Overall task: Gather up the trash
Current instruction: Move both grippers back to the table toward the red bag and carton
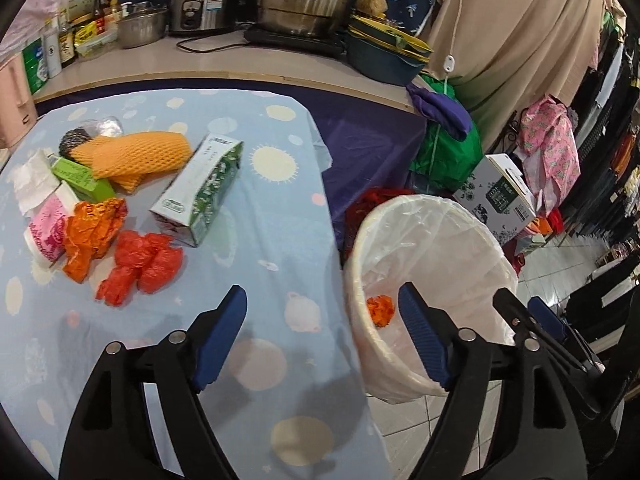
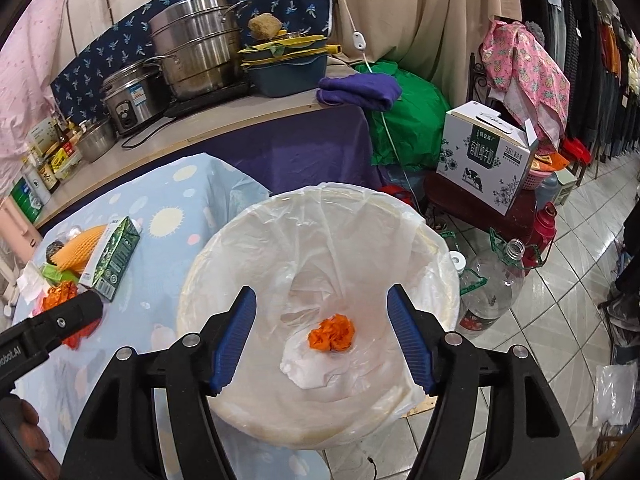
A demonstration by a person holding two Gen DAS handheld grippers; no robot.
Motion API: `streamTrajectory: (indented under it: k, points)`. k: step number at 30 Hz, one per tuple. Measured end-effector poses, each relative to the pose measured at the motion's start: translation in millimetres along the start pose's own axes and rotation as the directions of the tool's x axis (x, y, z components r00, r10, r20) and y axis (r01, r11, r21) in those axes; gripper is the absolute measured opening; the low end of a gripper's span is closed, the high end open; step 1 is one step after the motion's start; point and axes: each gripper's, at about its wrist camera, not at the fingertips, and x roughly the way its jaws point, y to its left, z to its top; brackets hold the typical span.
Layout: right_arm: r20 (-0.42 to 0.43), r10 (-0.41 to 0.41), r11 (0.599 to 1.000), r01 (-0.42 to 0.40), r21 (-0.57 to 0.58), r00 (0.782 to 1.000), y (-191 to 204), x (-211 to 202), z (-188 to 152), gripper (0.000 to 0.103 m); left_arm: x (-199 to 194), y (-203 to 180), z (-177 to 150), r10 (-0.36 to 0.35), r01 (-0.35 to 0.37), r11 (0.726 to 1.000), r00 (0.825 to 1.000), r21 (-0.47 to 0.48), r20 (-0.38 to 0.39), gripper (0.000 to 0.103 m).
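Left wrist view close above the table (image 1: 280, 216), facing forward with the lined bin (image 1: 432, 216) at its right edge, right wrist view directly over that bin (image 2: 224, 248), looking down inside, both sharing bin and table corner

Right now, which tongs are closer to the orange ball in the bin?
Right. The right tongs hang open directly over the crumpled orange wrapper in the trash bin; the left tongs sit open beside it, above the table edge.

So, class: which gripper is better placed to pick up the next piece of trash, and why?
Left. The left gripper is open over the table near the red plastic bag; the right gripper hangs open over the trash bin.
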Motion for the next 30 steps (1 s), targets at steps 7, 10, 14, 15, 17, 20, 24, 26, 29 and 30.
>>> streamTrajectory:
  k: [7,10,14,15,17,20,24,26,29,30]
  points:
    - [-0.012,0.029,0.998,-0.029,-0.059,1.0,40,2,-3,0.067,-7,62,1,0.152,-0.149,0.987,0.987,-0.066,0.048,0.087]
    - [-0.023,0.05,0.995,-0.051,-0.081,0.999,59,5,-4,0.067,0,89,0,0.188,-0.184,0.979,0.981,-0.09,0.041,0.09]
    - [-0.043,0.084,0.99,-0.088,-0.109,0.996,85,12,-3,0.067,16,111,1,0.213,-0.211,0.975,0.977,-0.075,0.027,0.09]
    - [-0.046,0.088,0.989,-0.093,-0.116,0.995,91,14,-3,0.067,19,114,1,0.216,-0.213,0.974,0.976,-0.07,0.029,0.09]
    - [-0.05,0.096,0.986,-0.102,-0.129,0.994,102,17,-2,0.067,27,120,1,0.218,-0.215,0.975,0.975,-0.063,0.036,0.09]
    - [-0.061,0.104,0.983,-0.112,-0.146,0.993,116,23,-1,0.067,40,130,1,0.211,-0.209,0.977,0.977,-0.049,0.03,0.09]
    - [-0.076,0.108,0.979,-0.119,-0.163,0.991,131,30,-1,0.067,54,138,2,0.209,-0.207,0.977,0.978,-0.049,0.024,0.088]
    - [-0.085,0.11,0.978,-0.123,-0.169,0.99,137,35,-1,0.067,58,142,3,0.193,-0.191,0.98,0.981,-0.061,0.018,0.083]
    - [-0.102,0.12,0.976,-0.136,-0.17,0.988,146,42,-1,0.067,63,146,5,0.146,-0.145,0.986,0.989,-0.078,0.003,0.072]
    - [-0.106,0.124,0.975,-0.141,-0.17,0.987,149,44,-1,0.067,64,147,5,0.132,-0.131,0.988,0.991,-0.081,-0.002,0.065]
